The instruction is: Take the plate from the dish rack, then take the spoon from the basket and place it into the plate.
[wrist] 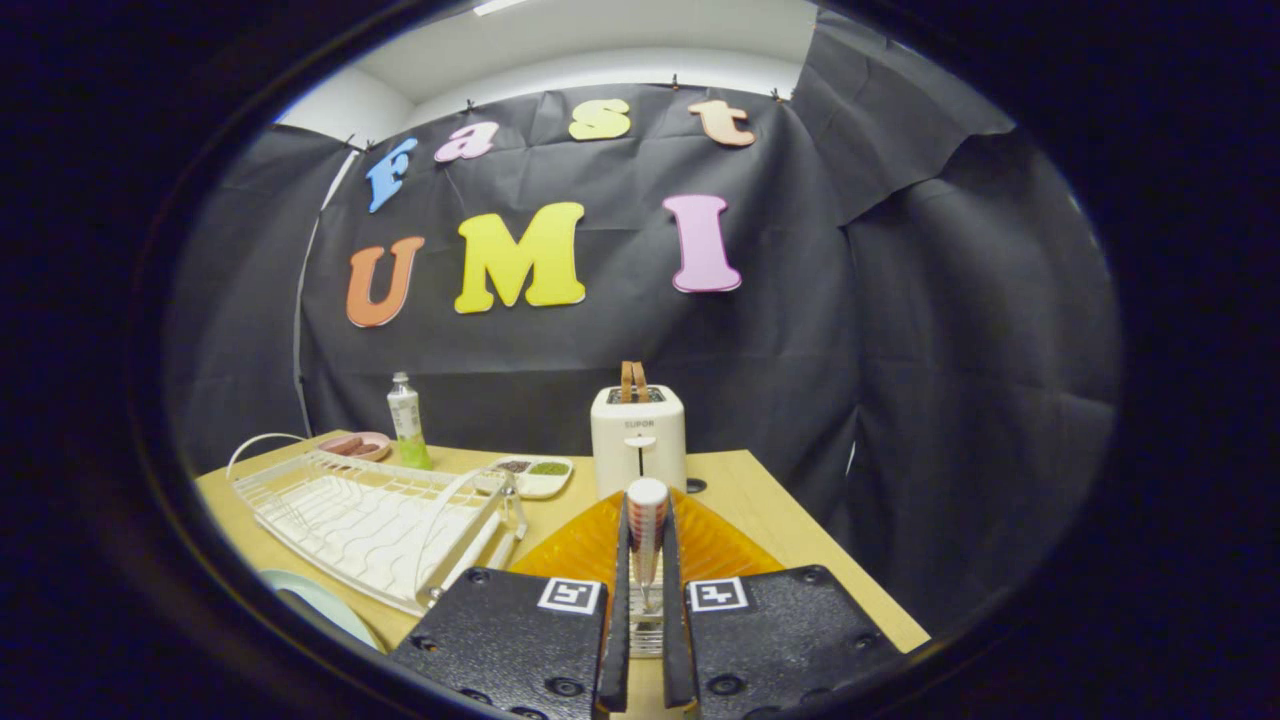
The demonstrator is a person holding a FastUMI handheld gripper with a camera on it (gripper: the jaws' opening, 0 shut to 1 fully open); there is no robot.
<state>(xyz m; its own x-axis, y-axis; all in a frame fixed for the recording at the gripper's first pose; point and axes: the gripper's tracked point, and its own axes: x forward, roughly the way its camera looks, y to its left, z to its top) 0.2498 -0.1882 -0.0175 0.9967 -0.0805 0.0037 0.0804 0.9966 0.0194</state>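
Two jaws closed on the spoon [647,530], handle upright between them, orange basket [590,545] just beyond, dish rack [370,520] alongside, plate [315,600] on the worktop [790,530].

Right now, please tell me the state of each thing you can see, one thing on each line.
gripper: shut on the spoon, above the orange basket.
spoon: held upright between the fingers, lifted.
orange basket: on the table, just ahead of the fingers.
dish rack: no plate in it.
plate: flat on the table, beside the rack.
toaster: upright, two slices sticking out.
bottle: upright, capped.
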